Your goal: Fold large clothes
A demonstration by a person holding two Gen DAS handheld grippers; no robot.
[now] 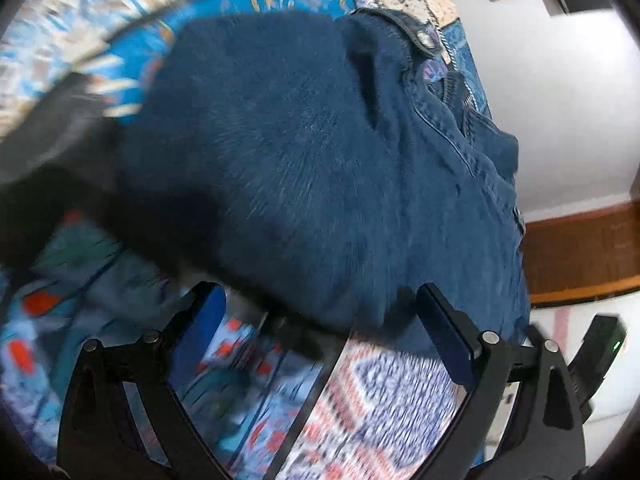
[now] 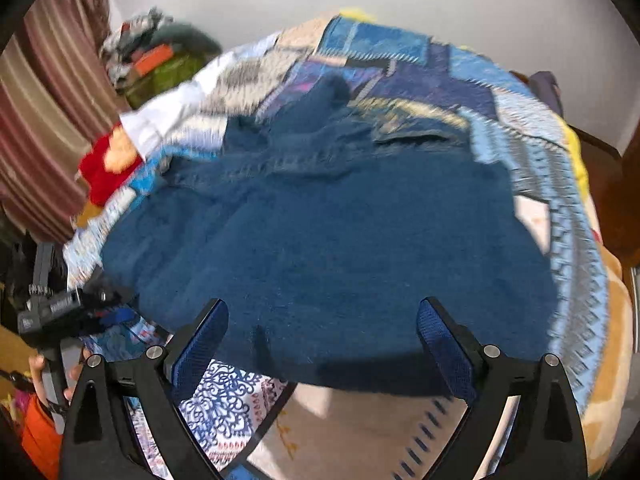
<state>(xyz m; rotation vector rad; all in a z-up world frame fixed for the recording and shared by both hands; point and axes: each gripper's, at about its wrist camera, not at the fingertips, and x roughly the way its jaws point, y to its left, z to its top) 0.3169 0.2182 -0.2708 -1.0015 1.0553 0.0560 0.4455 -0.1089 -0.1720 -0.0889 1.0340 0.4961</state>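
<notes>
Right wrist view: the right gripper [image 2: 322,330] stands spread wide, nothing pinched, above the near edge of the jeans [image 2: 320,232], which lie on a patterned bedspread [image 2: 568,200]. Left gripper [image 1: 320,312] is likewise spread, empty.

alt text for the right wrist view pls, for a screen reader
A dark blue denim garment lies spread on a patchwork bedspread, filling most of the blurred frame. The right gripper is open at the garment's near edge, holding nothing. A striped curtain hangs at left.
</notes>
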